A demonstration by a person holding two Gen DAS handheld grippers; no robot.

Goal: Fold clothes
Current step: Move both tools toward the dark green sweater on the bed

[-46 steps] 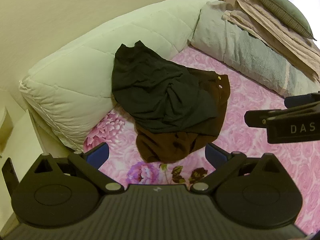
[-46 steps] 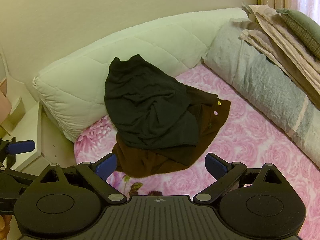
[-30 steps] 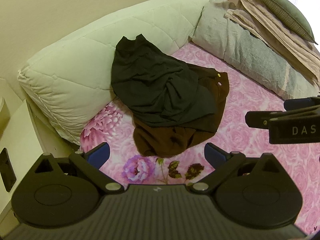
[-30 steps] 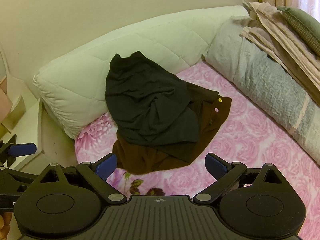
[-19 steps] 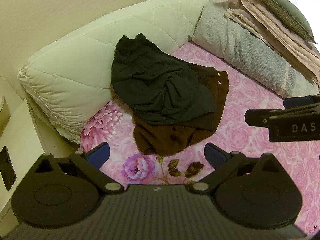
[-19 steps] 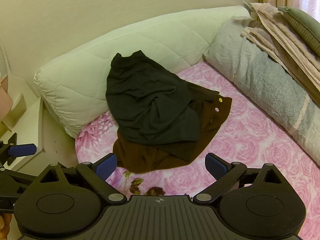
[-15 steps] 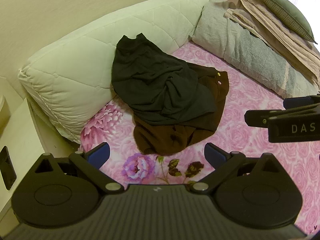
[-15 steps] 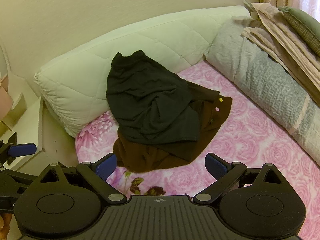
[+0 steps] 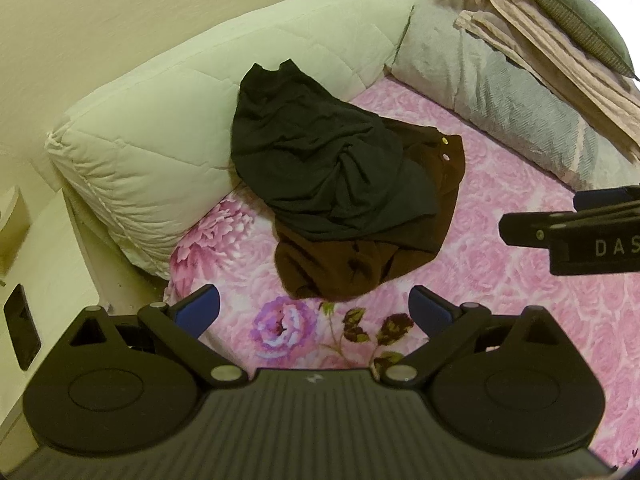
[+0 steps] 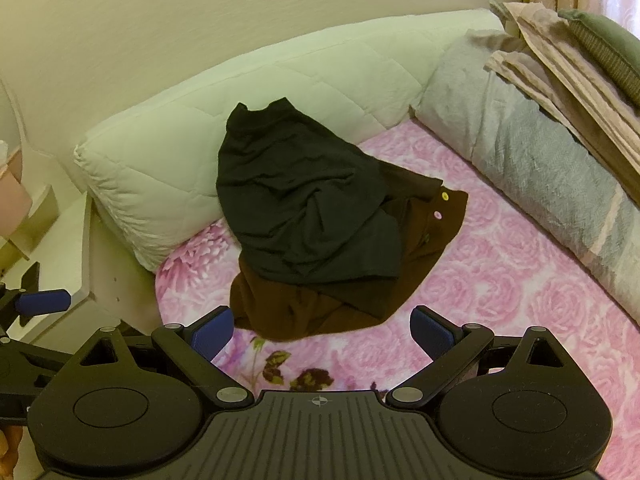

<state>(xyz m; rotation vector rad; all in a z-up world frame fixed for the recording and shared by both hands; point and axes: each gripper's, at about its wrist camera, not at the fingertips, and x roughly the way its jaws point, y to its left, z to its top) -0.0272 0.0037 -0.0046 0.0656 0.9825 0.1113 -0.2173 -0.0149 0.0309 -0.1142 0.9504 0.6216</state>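
A crumpled black garment (image 9: 320, 160) (image 10: 304, 208) lies heaped on a brown garment (image 9: 352, 264) (image 10: 320, 312) with two light buttons, on the pink floral bed sheet (image 9: 500, 280) (image 10: 500, 300). The black one leans up against a white quilted cushion. My left gripper (image 9: 316, 310) hovers open just short of the brown garment's near edge, nothing between its blue pads. My right gripper (image 10: 324, 332) is open too, close to the same edge and holding nothing. It also shows side-on at the right edge of the left wrist view as my right gripper (image 9: 580, 220).
A white quilted cushion (image 9: 180, 120) (image 10: 280, 92) lines the wall. A grey rolled blanket (image 9: 500, 92) (image 10: 540, 168) with folded beige cloth (image 9: 560, 40) and a green pillow (image 9: 580, 28) lies at the right. A white bedside unit (image 9: 36, 280) (image 10: 60, 252) stands at the left.
Both views have shifted only slightly; the clothes pile has not moved and both grippers have stayed open.
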